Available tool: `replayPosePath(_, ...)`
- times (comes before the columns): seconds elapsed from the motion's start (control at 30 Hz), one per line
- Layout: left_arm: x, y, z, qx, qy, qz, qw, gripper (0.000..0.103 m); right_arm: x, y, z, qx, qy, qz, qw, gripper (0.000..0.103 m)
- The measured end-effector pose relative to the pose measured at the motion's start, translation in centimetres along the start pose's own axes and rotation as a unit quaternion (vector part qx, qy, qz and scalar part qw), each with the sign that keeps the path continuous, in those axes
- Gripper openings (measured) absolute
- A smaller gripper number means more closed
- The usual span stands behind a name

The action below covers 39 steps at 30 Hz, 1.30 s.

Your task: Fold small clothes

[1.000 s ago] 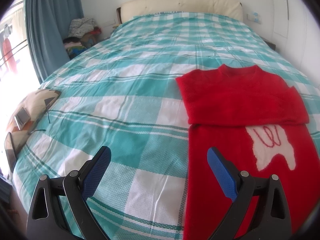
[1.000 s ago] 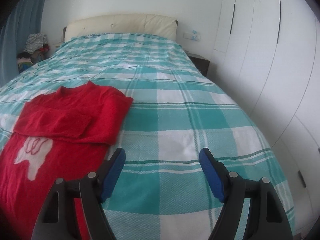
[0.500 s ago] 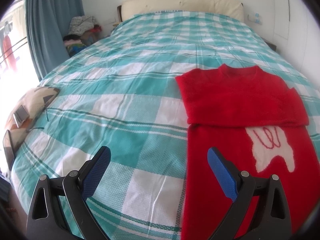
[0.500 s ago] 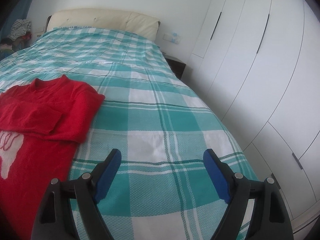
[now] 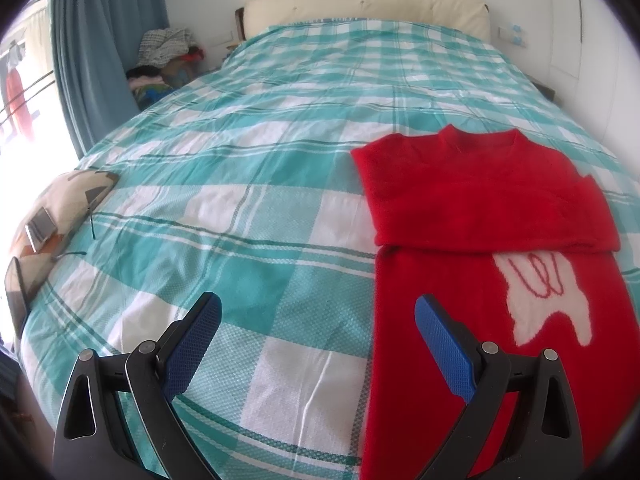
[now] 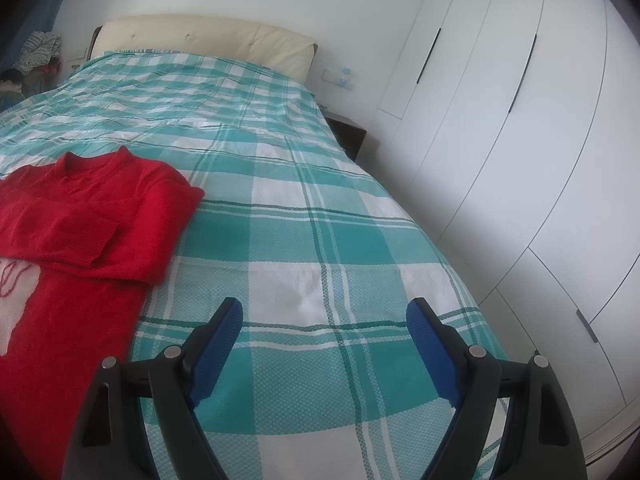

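A: Nearest first: what are the tools doing?

B: The left gripper [image 5: 318, 312] hangs over the bed with its blue pads spread wide and nothing between them. One pad sits above the checked bedspread [image 5: 248, 216], the other above the near left edge of the red sweater [image 5: 472, 208]. The right gripper [image 6: 324, 316] is also spread and empty, over bare bedspread, with the sweater [image 6: 92, 216] off to its left, apart from it.

A: And the sweater itself?

B: It lies flat on the right half of the bed, neck towards the headboard [image 5: 368, 8]. Both sleeves are already folded across the chest, so the upper part forms a neat band. Below it the white motif [image 5: 548, 300] shows on the open body.

A: So which step is in hand?

B: I judge it is the bottom fold: bringing the hem up to the shoulders. The hem is out of view below both cameras.

A: How to do it well?

B: Pinch the two hem corners, one per gripper, taking both knit layers. Lift evenly, carry them forward together and lay them at the shoulder line, so the sleeves stay tucked. The right gripper needs to come leftwards first.

A: Farther off?

B: A clothes pile [image 5: 168, 52] beside the curtain [image 5: 104, 40], and white wardrobes [image 6: 500, 120] on the right.
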<state>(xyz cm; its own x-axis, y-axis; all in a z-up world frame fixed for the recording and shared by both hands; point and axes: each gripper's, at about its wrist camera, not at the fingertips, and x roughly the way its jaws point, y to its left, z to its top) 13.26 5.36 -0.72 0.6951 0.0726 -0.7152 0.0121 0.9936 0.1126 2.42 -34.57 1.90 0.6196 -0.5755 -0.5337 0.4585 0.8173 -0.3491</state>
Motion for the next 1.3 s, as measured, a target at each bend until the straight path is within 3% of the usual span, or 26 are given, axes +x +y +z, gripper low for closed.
replayPosePath(1.1,0.2,-0.2,-0.2,0.002,0.005,0.0,1.0,0.098,0.1,-0.3,0.1,0.0,-0.002,-0.008,1.0,0.083)
replayPosePath(1.3,1.1,-0.6,-1.7,0.035,0.039,-0.006,0.9986,0.1,0.1,-0.8,-0.1,0.011,0.008,0.033,0.999,0.083)
